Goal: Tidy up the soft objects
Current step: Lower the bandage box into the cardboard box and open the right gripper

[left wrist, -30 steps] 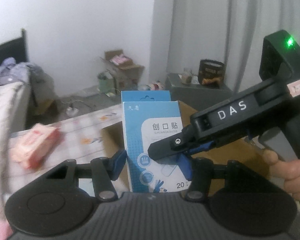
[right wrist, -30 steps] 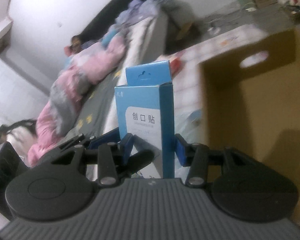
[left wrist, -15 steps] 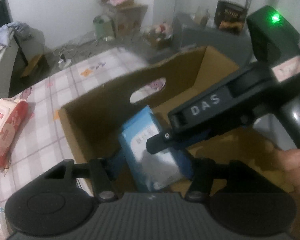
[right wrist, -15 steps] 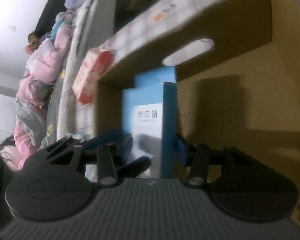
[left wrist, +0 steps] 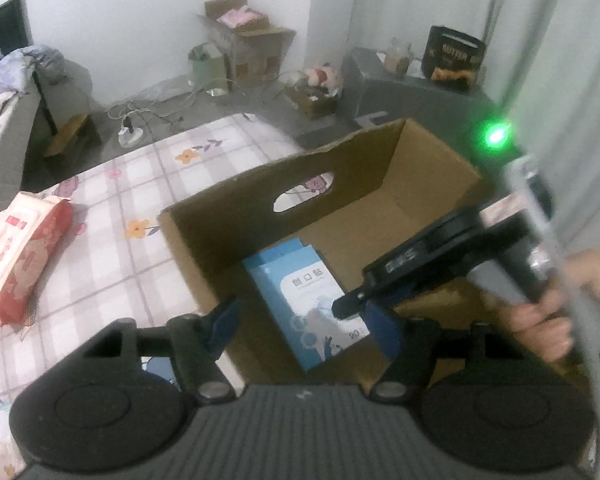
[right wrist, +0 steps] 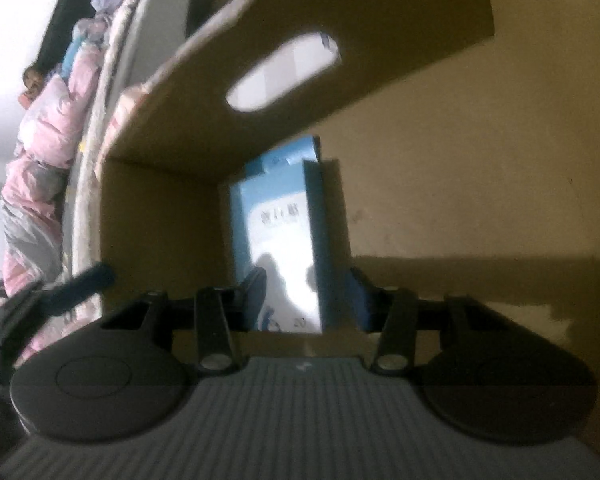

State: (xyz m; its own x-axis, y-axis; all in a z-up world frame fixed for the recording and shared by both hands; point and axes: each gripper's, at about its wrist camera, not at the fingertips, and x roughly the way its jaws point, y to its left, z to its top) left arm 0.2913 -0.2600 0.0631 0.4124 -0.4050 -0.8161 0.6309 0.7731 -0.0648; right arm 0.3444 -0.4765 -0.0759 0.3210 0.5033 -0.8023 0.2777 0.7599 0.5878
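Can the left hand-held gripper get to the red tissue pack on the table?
Probably yes. The left hand-held gripper is open, holds nothing, and the red tissue pack lies uncovered on the table, outside the cardboard box.

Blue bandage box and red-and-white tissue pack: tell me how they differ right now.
The blue rectangular cardboard bandage box lies inside the brown cardboard carton; the red-and-white soft plastic tissue pack lies outside it on the checked floral tablecloth. The box is stiff and flat-sided, the pack bulging and crinkled. The box sits between the right tongs; nothing touches the pack. Both are lying flat.
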